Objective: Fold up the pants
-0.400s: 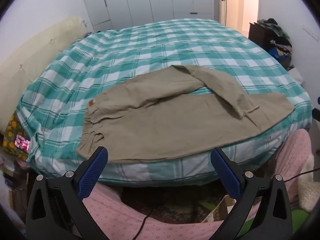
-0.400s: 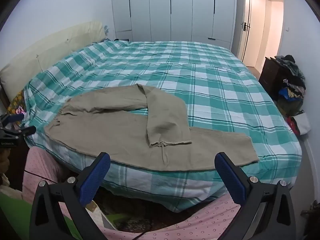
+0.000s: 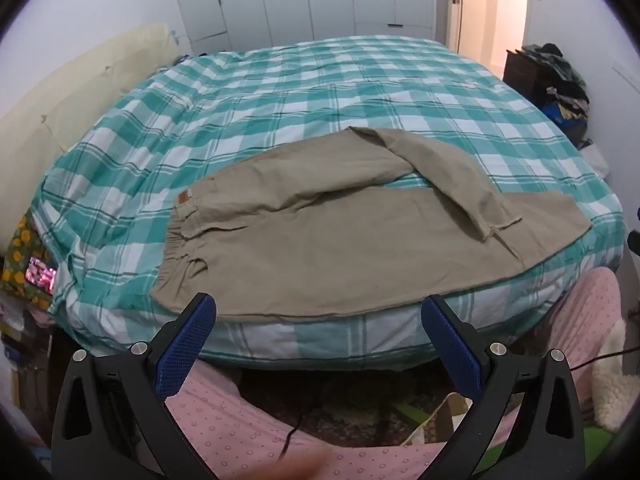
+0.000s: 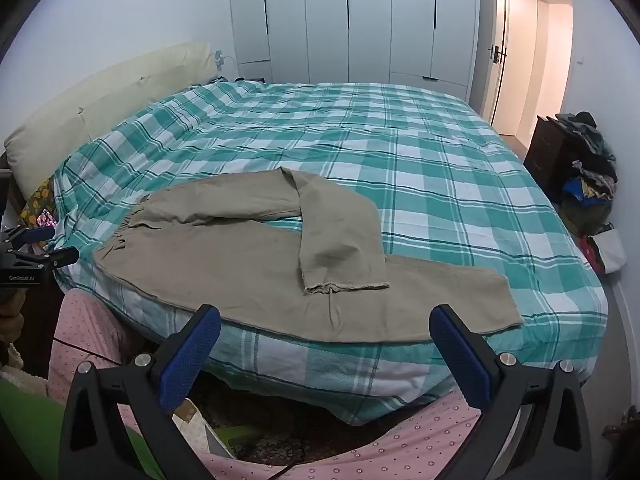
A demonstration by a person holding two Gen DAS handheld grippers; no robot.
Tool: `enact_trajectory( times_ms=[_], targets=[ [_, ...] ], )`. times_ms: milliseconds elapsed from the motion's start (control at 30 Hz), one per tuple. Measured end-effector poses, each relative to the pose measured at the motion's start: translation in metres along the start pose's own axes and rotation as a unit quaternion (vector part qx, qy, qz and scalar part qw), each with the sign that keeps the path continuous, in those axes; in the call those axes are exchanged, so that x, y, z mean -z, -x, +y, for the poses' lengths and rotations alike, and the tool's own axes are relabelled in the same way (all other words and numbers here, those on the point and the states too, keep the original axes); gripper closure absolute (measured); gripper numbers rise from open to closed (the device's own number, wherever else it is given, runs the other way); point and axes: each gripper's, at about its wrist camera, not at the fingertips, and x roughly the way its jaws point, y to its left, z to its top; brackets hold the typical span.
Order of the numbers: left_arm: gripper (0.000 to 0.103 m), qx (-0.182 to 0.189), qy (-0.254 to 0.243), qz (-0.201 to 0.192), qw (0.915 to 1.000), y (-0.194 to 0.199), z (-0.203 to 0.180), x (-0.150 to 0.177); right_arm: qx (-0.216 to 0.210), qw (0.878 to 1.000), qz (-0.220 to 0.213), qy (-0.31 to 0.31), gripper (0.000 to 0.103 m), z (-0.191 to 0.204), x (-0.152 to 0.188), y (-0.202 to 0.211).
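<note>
Khaki pants [image 3: 320,236] [image 4: 240,264] lie along the near edge of a bed with a green-and-white checked cover [image 3: 280,92] [image 4: 420,160]. The elastic waistband is at the left. One leg lies straight to the right; the other is bent back over it, its hem resting on the straight leg. My left gripper [image 3: 318,312] hovers in front of the bed edge near the waistband end, open and empty. My right gripper [image 4: 325,322] hangs before the edge below the folded hem, also open and empty. The left gripper [image 4: 32,252] shows at the left border of the right wrist view.
A cream headboard [image 4: 100,108] runs along the bed's left. White wardrobes [image 4: 348,20] stand behind, a doorway [image 4: 532,60] at the back right. A dark dresser heaped with clothes [image 4: 580,160] stands right of the bed. A person's pink dotted legs [image 3: 224,432] are below the grippers.
Both views have shifted only slightly; the pants lie as before and both grippers stay open.
</note>
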Motion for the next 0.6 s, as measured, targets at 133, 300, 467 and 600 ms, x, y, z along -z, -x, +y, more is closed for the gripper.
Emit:
enact_trajectory(
  times_ms=[133,300,467,600],
  targets=[
    [0.0,0.0,-0.002,-0.005,1.0,0.0012,-0.002,-0.0025,-0.001,1.0,0.0,-0.01,0.0,-0.0026,0.0027,-0.0009],
    [0.0,0.021,-0.003,-0.008,0.9997,0.0022,-0.0035,-0.0061,-0.008,1.0,0.003,-0.018,0.0,-0.0029,-0.0001,-0.0031],
    [0.0,0.02,0.014,-0.011,0.9996,0.0004,-0.0008,-0.0091,-0.012,1.0,0.002,-0.013,0.0,-0.0042,-0.0049,-0.0027],
    [0.0,0.006,0.026,-0.004,0.9996,-0.0036,0.0054,-0.0086,-0.012,1.0,0.008,-0.014,0.0,-0.0063,-0.0026,-0.0052]
  ],
)
